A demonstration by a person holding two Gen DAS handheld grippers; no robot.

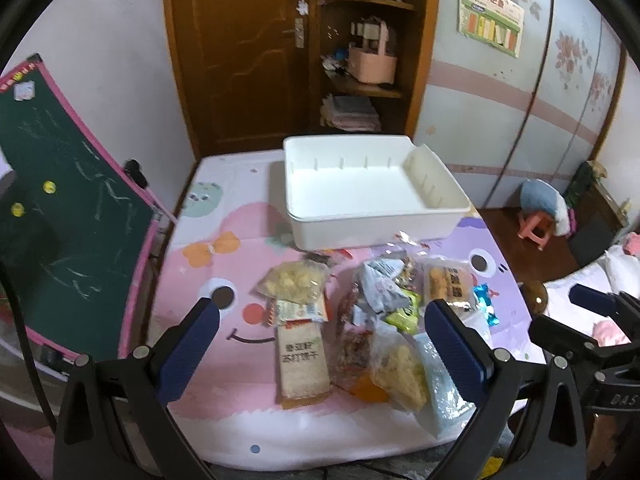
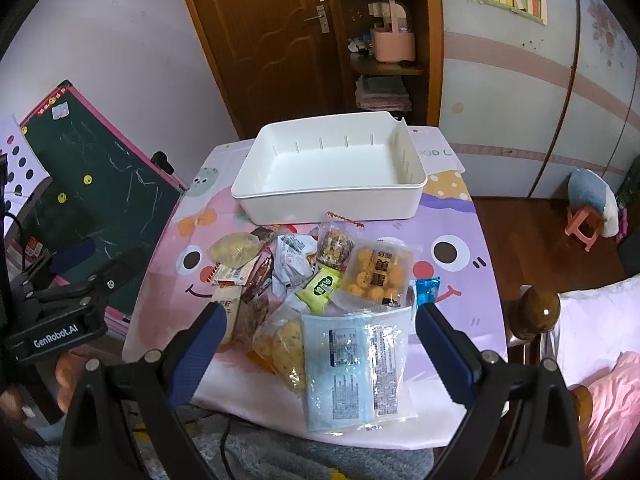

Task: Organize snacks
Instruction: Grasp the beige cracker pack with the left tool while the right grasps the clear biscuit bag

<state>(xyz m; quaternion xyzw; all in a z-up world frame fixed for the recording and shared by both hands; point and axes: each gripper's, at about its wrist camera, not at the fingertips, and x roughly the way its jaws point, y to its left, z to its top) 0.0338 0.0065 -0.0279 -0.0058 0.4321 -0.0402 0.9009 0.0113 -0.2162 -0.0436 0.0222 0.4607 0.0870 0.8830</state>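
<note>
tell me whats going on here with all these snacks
A person holds a gripper in each hand over a table. The left gripper and right gripper are both open and holding nothing. A pile of snack packets lies loose on the tablecloth, and the white bin behind them has nothing in it yet.

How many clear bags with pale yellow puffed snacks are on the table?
2. One yellow puffed-snack bag lies at the far left of the pile, near the white bin. The other lies at the near edge, left of the light blue packet. More may be hidden underneath.
</note>
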